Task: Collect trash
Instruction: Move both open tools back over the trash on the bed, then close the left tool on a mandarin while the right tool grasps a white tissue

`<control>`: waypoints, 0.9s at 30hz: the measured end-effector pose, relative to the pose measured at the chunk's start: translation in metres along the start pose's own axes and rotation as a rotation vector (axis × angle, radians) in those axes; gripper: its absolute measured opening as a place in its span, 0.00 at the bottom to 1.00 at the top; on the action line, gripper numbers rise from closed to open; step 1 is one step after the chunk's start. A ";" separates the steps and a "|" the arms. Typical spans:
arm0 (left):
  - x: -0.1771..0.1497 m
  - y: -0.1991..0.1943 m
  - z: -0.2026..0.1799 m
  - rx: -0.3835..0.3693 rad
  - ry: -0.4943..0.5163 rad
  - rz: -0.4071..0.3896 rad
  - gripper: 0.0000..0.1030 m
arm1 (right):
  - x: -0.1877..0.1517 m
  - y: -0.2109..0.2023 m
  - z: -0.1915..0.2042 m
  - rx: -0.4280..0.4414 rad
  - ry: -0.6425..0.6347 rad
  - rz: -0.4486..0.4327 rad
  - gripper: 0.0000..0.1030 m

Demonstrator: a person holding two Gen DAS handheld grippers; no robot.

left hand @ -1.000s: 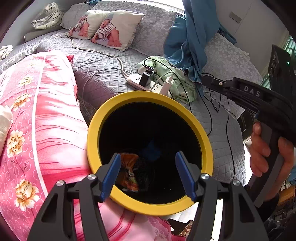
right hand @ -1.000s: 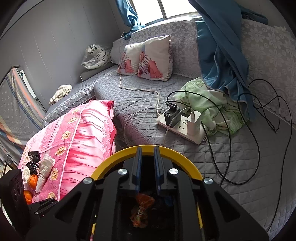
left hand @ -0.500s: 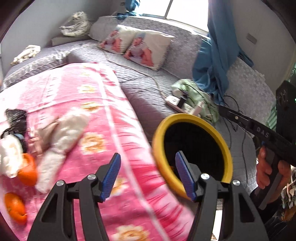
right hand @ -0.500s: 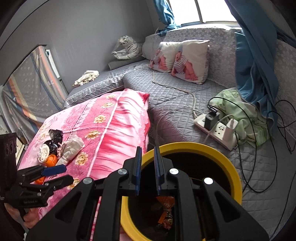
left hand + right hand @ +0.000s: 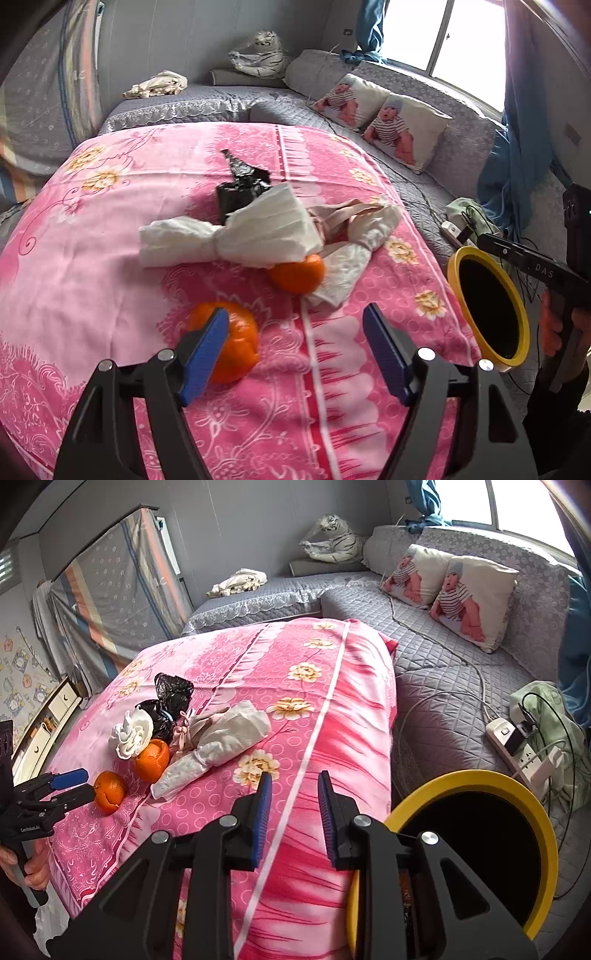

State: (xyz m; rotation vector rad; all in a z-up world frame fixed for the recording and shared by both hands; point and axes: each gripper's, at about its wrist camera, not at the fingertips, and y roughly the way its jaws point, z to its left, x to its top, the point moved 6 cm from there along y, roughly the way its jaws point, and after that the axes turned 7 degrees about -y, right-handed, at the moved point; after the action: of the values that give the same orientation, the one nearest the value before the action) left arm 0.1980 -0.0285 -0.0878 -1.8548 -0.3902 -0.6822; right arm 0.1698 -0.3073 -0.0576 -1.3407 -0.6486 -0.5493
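Trash pile: tissues (image 5: 255, 236), black wrapper (image 5: 236, 188), 2 orange peels (image 5: 236, 343) on pink quilt (image 5: 110, 258).
Bin (image 5: 476, 853): yellow-rimmed, just beside quilt's edge.
Left gripper (image 5: 295, 350): fingers just widened, empty, 1 fingertip before nearest peel.
Right gripper (image 5: 293, 805): fingers just parted, narrow gap, empty, over quilt beside bin.

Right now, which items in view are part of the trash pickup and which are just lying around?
Part of the job:
- two orange peels
- crumpled white tissues
- black plastic wrapper
- yellow-rimmed bin
- left gripper and right gripper, both open and empty

Lying about:
- baby-print cushions
- power strip with cables
- plush tiger
- green cloth
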 end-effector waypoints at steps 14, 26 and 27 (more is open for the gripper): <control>-0.018 0.007 0.039 -0.006 -0.052 0.005 0.78 | 0.030 0.072 0.031 0.143 -0.027 0.017 0.63; -0.014 0.030 0.039 -0.008 -0.050 0.033 0.78 | 0.038 0.114 0.029 0.211 -0.066 0.062 0.66; -0.013 0.032 0.039 -0.005 -0.049 0.033 0.78 | 0.039 0.117 0.030 0.211 -0.067 0.065 0.66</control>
State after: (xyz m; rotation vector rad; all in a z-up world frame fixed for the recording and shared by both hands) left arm 0.2164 -0.0033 -0.1301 -1.8813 -0.3891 -0.6164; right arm 0.2757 -0.2598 -0.1088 -1.1804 -0.6955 -0.3740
